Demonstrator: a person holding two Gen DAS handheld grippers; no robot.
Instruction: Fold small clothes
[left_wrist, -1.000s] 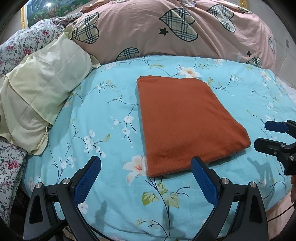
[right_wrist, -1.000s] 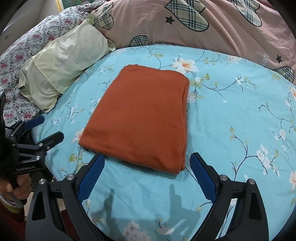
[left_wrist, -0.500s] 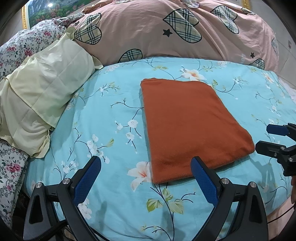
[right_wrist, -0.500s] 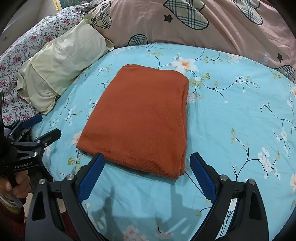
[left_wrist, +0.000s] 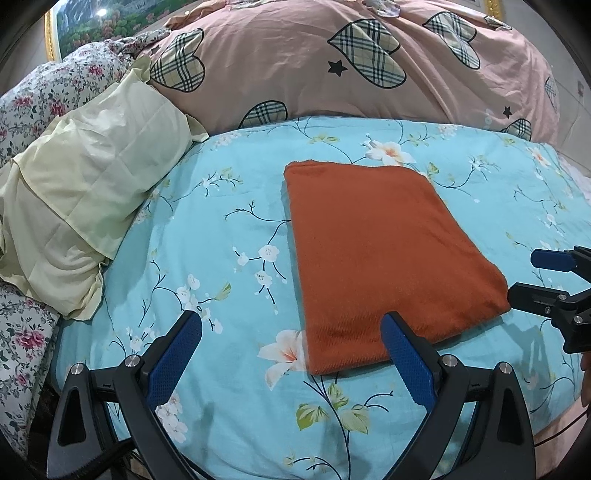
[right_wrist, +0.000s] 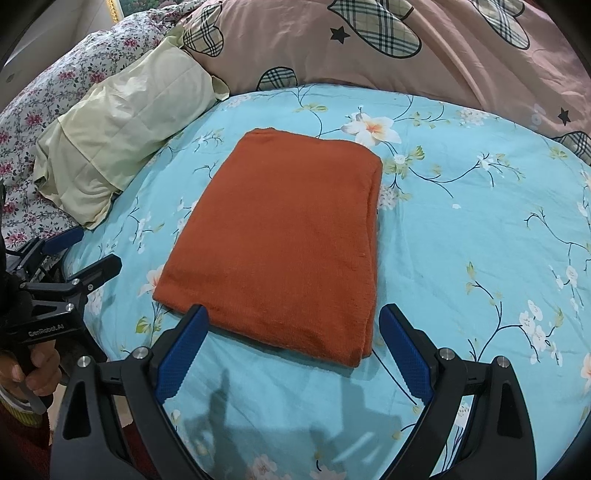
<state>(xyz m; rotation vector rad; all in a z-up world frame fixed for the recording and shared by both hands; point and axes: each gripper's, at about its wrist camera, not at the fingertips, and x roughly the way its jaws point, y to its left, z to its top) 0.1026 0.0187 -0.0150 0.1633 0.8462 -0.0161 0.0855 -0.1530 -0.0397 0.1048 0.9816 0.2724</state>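
The orange garment (left_wrist: 384, 254) lay folded into a flat rectangle on the light-blue floral sheet (left_wrist: 229, 229), roughly in the middle of the bed, its near edge just beyond both tools. In the right wrist view the folded garment's (right_wrist: 284, 243) layered edge ran along its right side, and its near-right corner showed stacked layers.

The left gripper (left_wrist: 291, 350) hovered above the sheet with its jaws spread wide and nothing between them; its right blue finger (left_wrist: 406, 358) overlapped the garment's near edge in the picture (whether it touched the cloth could not be told). The right gripper (right_wrist: 293, 347) was likewise spread apart and empty, its left finger (right_wrist: 184, 347) by the garment's near-left corner and its right finger over bare sheet (right_wrist: 461, 221) just right of the cloth.

Each tool showed in the other's camera: the right gripper (left_wrist: 532, 277) at the right edge, the left gripper (right_wrist: 88, 254) at the left, both with jaws parted.

A pale yellow pillow (left_wrist: 85, 206) rested at the far left, and a pink quilt with plaid hearts (left_wrist: 332, 62) lay heaped along the far side.
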